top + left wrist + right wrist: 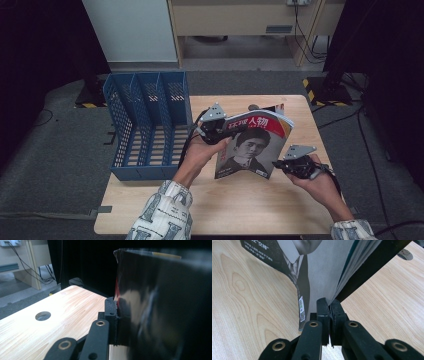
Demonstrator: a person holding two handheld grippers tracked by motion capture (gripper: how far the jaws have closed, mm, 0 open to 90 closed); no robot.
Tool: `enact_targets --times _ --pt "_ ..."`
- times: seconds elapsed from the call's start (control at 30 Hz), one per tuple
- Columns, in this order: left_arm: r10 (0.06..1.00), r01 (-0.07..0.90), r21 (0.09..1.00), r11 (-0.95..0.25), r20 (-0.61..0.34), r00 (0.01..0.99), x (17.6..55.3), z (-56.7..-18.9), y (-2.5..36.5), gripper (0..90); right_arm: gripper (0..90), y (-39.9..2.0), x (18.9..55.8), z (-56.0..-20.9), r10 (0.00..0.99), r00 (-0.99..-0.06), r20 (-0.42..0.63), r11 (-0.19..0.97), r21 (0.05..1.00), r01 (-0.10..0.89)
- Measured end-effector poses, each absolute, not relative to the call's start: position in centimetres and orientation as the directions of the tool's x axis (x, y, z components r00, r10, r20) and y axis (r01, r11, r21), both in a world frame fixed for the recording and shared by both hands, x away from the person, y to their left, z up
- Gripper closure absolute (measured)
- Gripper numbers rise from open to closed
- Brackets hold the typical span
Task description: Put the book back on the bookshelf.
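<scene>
A magazine (255,145) with a red-topped cover and a portrait of a person in a suit is held tilted above the wooden table (240,205). My left gripper (226,131) is shut on its upper left corner. In the left gripper view the glossy dark cover (160,310) rises beside the left gripper (116,303). My right gripper (281,166) is shut on the lower right corner. In the right gripper view the right gripper (329,305) pinches the cover's corner, the magazine (322,272) fanning upward with its pages loose.
A blue file rack (147,125) with three upright slots stands on the table's left side, close to the left hand. A round hole (43,315) is in the tabletop near the far edge. Bare wood (249,302) lies under the magazine.
</scene>
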State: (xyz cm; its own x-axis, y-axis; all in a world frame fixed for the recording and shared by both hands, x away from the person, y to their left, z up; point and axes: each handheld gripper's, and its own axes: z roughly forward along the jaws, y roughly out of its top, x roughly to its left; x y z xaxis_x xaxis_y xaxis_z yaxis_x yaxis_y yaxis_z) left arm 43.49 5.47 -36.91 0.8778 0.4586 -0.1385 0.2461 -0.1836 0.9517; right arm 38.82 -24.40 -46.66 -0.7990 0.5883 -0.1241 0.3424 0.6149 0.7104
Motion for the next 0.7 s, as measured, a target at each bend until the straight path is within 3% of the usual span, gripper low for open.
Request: enact_targets --times 0.5,0.57,0.6,0.7 --pt "0.438 0.225 0.956 -0.188 -0.124 0.890 43.2 -36.6 5.4 86.3 87.0 -24.7 39.0 -46.9 0.606 -0.790 -0.097 0.583 0.729 0.358" --pt "0.435 0.227 0.955 -0.189 -0.126 0.891 43.1 -36.6 5.4 86.4 82.6 -24.8 39.2 -47.1 0.614 -0.785 -0.084 0.563 0.743 0.361" --pt "0.434 0.227 0.954 -0.194 -0.124 0.892 43.1 -36.6 5.4 86.5 72.3 -24.8 39.4 -47.4 0.639 -0.767 -0.060 0.533 0.753 0.385" --pt "0.431 0.228 0.953 -0.198 -0.124 0.894 43.0 -36.7 5.3 86.5 66.8 -24.8 39.4 -47.7 0.647 -0.760 -0.060 0.524 0.759 0.386"
